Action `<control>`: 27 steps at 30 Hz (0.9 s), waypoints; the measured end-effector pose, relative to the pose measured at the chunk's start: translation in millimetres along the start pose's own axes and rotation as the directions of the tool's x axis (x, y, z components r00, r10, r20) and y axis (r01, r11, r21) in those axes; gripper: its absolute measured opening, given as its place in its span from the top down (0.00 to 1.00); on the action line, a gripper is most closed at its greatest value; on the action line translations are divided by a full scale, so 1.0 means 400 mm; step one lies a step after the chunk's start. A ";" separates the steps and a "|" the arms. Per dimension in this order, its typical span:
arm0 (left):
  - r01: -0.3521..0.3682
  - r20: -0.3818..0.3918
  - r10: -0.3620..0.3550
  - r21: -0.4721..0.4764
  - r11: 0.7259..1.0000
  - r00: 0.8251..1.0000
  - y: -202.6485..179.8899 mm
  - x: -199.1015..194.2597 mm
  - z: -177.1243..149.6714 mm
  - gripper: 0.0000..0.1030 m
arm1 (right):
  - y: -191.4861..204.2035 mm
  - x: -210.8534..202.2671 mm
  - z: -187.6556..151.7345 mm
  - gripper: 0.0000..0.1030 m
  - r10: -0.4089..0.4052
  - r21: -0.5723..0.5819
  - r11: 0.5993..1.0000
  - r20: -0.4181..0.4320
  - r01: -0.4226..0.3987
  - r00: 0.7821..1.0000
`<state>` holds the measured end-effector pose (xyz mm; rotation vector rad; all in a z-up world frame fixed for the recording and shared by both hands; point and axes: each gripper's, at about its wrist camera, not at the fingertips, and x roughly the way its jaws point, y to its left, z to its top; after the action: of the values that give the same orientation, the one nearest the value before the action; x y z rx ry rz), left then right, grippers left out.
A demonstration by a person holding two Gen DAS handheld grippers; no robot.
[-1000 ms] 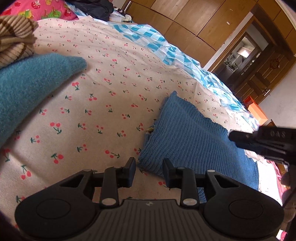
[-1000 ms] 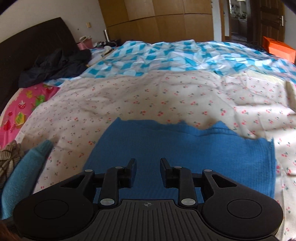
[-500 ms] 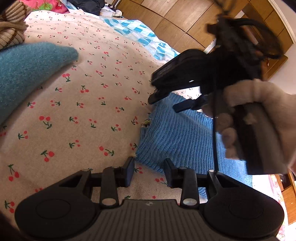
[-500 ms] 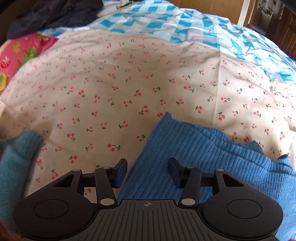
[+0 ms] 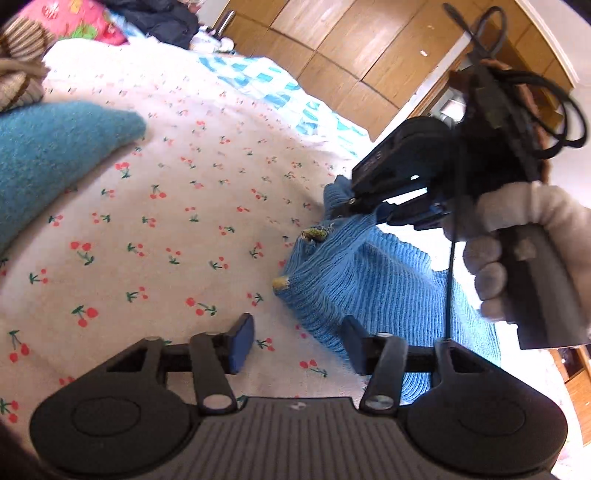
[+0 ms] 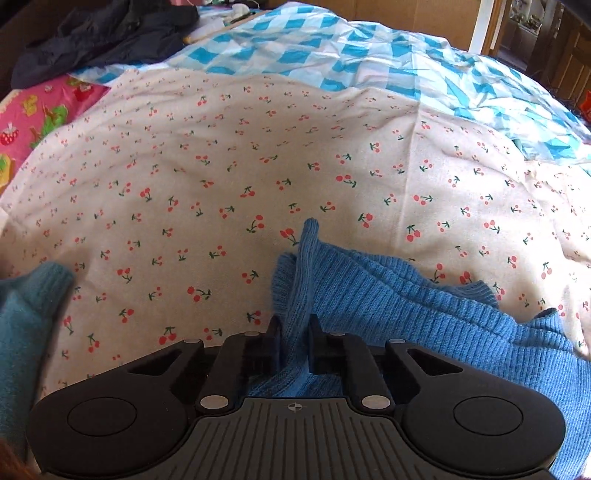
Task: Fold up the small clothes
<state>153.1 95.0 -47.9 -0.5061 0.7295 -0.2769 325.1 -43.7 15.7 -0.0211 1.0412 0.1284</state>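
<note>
A blue ribbed sweater [image 5: 369,280] [image 6: 406,306] lies on the cherry-print sheet [image 5: 166,221]. My right gripper [image 6: 294,341] is closing, and its pads pinch an upright fold at the sweater's far left corner. In the left wrist view that right gripper [image 5: 341,210], held by a white-gloved hand [image 5: 517,236], lifts the corner slightly off the sheet. My left gripper [image 5: 297,345] is opening low over the sheet at the sweater's near corner. The knit edge reaches in beside its right finger [image 5: 354,347], and the pads do not press on it.
A teal fuzzy garment [image 5: 48,155] [image 6: 22,314] lies to the left, with a brown striped knit [image 5: 18,74] behind it. Beyond the sheet are a blue-and-white checked quilt [image 6: 332,55], dark clothes [image 6: 103,33], a pink pillow [image 6: 37,107] and wooden wardrobe doors [image 5: 369,55].
My right gripper swung left to the sweater's far corner, widened, then closed on it and raised it. The left jaws spread wider and stayed at the near corner.
</note>
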 end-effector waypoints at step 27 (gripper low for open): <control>0.213 -0.218 -0.101 0.585 0.782 0.971 -0.548 0.130 -0.226 0.81 | -0.705 -0.185 -0.377 0.86 0.193 0.535 0.794 0.229 -0.289 0.954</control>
<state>113.0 -142.8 -18.4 0.0797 0.7220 -0.6964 191.4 -342.4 -9.1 0.6608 0.8797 0.0480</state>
